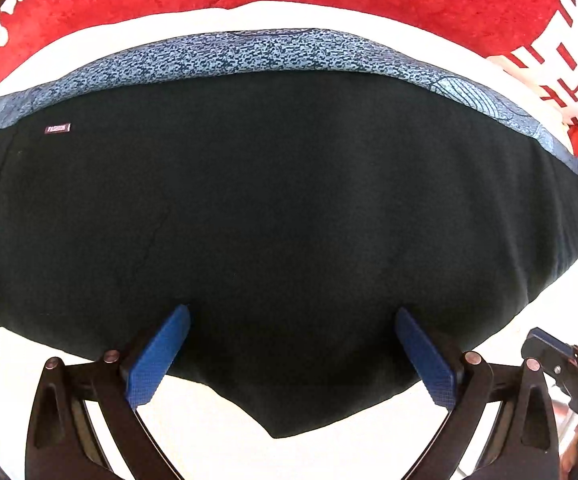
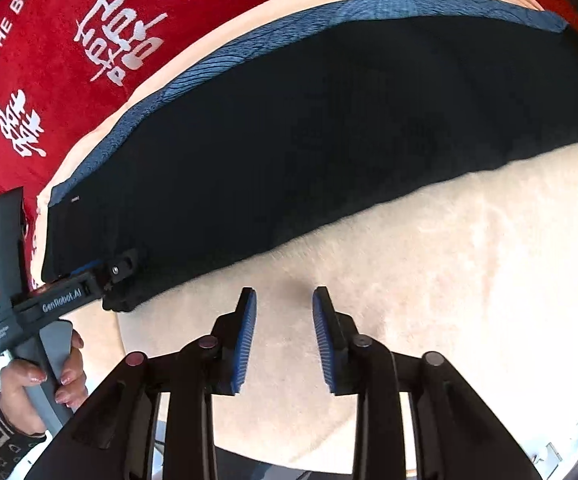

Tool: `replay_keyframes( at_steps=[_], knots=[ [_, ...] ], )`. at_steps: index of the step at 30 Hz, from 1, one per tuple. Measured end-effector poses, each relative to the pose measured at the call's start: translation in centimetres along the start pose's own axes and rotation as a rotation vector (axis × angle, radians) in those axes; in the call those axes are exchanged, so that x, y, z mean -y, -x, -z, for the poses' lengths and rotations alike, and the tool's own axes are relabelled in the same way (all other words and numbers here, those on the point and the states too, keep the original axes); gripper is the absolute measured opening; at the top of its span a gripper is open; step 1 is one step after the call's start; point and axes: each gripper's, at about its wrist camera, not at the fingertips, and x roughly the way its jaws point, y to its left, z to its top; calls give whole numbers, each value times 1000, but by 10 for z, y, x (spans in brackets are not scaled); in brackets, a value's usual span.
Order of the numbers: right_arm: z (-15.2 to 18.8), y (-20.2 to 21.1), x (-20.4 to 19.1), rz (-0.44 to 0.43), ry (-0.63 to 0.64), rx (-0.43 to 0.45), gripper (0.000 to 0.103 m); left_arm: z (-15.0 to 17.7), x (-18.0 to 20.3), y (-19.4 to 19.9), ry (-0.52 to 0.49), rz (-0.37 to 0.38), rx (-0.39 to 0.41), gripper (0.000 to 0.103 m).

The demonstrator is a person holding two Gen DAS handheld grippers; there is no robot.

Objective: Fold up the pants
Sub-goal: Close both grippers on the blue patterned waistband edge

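Black pants (image 1: 273,208) lie flat on white blanket (image 2: 429,264), long axis crosswise w/ blue waistband (image 1: 249,54) on far edge; left gripper (image 1: 291,346), jaws wide apart, straddles near hem and is closer, right gripper (image 2: 285,336) part-open, empty, short of pants.
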Motion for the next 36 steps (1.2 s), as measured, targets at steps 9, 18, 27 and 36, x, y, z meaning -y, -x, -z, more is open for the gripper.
replay_keyframes(
  at_steps=[9, 18, 27, 36],
  knots=[
    [0, 18, 20, -29, -34, 14, 42, -7, 24, 13, -9, -100, -20, 103],
    [-55, 48, 38, -20, 5, 136, 42, -56, 73, 35, -46, -71, 49, 103],
    [-151, 22, 40, 10, 79, 180, 42, -141, 104, -4, -44, -110, 116, 103],
    [-184, 13, 69, 132, 27, 230, 42, -165, 96, -13, 16, -140, 132, 103]
  ],
)
